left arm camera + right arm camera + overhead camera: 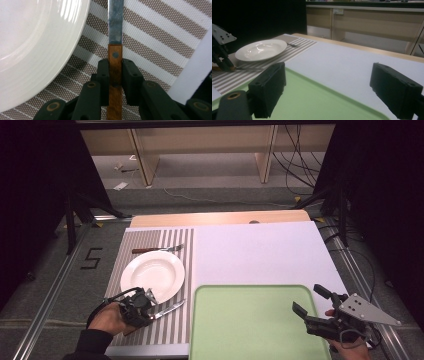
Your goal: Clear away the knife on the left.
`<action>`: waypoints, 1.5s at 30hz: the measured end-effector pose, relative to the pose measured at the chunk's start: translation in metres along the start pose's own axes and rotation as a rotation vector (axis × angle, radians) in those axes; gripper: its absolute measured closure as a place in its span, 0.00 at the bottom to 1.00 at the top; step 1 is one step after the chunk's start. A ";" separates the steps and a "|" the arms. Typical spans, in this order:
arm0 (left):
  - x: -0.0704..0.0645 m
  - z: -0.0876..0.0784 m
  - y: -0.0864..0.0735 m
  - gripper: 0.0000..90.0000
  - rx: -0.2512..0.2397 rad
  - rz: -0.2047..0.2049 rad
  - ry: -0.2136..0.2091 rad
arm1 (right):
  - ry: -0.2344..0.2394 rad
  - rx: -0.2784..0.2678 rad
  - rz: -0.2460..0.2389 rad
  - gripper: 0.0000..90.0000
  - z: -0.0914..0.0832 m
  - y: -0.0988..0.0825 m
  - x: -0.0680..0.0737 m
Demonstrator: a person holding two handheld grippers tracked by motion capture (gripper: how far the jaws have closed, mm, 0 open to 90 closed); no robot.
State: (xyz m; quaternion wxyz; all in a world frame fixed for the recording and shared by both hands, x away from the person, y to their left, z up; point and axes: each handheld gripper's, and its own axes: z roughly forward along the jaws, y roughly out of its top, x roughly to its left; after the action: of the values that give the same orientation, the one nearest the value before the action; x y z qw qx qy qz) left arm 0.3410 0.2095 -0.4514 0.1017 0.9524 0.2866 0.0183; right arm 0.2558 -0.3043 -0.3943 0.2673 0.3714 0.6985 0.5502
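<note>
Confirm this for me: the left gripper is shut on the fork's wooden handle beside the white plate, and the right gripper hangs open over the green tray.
One thing is wrong: the left gripper is shut on the knife, not the fork, which lies beyond the white plate. The left gripper view shows the flat blade. The right gripper does hang open over the green tray.

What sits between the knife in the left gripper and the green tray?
Nothing visible. The left gripper is shut on the knife on the striped mat; only bare mat separates it from the tray.
</note>
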 end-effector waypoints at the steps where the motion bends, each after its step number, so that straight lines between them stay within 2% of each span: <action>1: -0.001 -0.001 0.000 0.85 -0.007 0.002 -0.008 | 0.000 0.003 -0.001 0.16 0.000 0.000 0.000; 3: -0.003 -0.003 0.000 0.85 -0.014 0.002 -0.013 | 0.000 0.003 -0.002 0.16 0.000 0.000 0.000; 11: -0.009 -0.020 0.000 0.85 -0.107 -0.073 -0.033 | 0.000 0.003 0.000 0.16 0.000 0.000 0.000; 14: -0.011 -0.023 0.001 0.85 -0.113 -0.086 -0.038 | -0.002 0.006 -0.003 0.16 0.000 0.000 0.000; 15: -0.012 -0.024 0.002 0.85 -0.121 -0.110 -0.042 | -0.002 0.006 -0.004 0.16 0.000 0.000 0.000; 26: -0.018 -0.028 0.010 0.85 -0.160 -0.141 -0.060 | -0.002 0.006 -0.003 0.16 0.000 0.000 0.001; 29: -0.019 -0.032 0.010 0.85 -0.201 -0.167 -0.079 | -0.004 0.008 -0.002 0.16 0.000 0.000 0.001; 32: -0.020 -0.035 0.011 0.85 -0.218 -0.189 -0.100 | -0.005 0.009 -0.001 0.16 0.000 0.000 0.001; 36: -0.023 -0.036 0.014 0.85 -0.232 -0.191 -0.112 | -0.006 0.011 -0.003 0.16 0.001 0.000 0.001; 42: -0.037 -0.041 0.027 0.85 -0.252 -0.159 -0.122 | -0.006 0.011 -0.004 0.16 0.001 0.000 0.001; 45: -0.042 -0.042 0.032 0.85 -0.246 -0.149 -0.121 | -0.006 0.010 -0.003 0.16 0.000 0.000 0.001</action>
State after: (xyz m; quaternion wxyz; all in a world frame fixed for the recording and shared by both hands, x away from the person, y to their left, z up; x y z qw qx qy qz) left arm 0.3190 0.1683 -0.4031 0.2357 0.9083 0.3454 -0.0118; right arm 0.2556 -0.3033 -0.3945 0.2684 0.3734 0.7011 0.5450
